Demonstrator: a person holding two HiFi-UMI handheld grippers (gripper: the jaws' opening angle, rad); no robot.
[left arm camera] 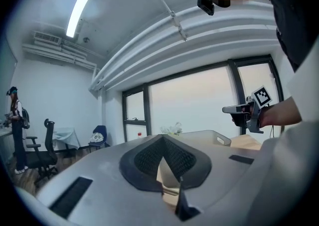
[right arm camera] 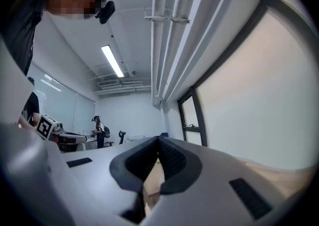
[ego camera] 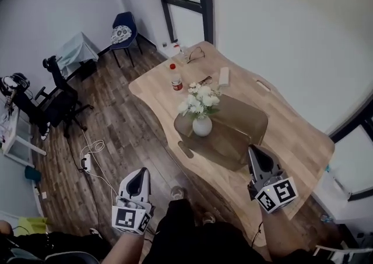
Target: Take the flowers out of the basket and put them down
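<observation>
With fingers pressed together on nothing at both the left gripper [ego camera: 141, 172] and the right gripper [ego camera: 252, 150], and with the white flowers [ego camera: 200, 99] well ahead of those fingers, upright in a white vase [ego camera: 202, 126] inside the tinted see-through basket [ego camera: 252, 118] on the table [ego camera: 294, 140].

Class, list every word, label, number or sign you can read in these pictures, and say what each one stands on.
No text can be read in any view.
On the bottle standing on the table: a red label, print too small to read.
On the left cube of the left gripper: a black-and-white square pattern, no letters.
On the right cube of the right gripper: the same kind of pattern.
</observation>
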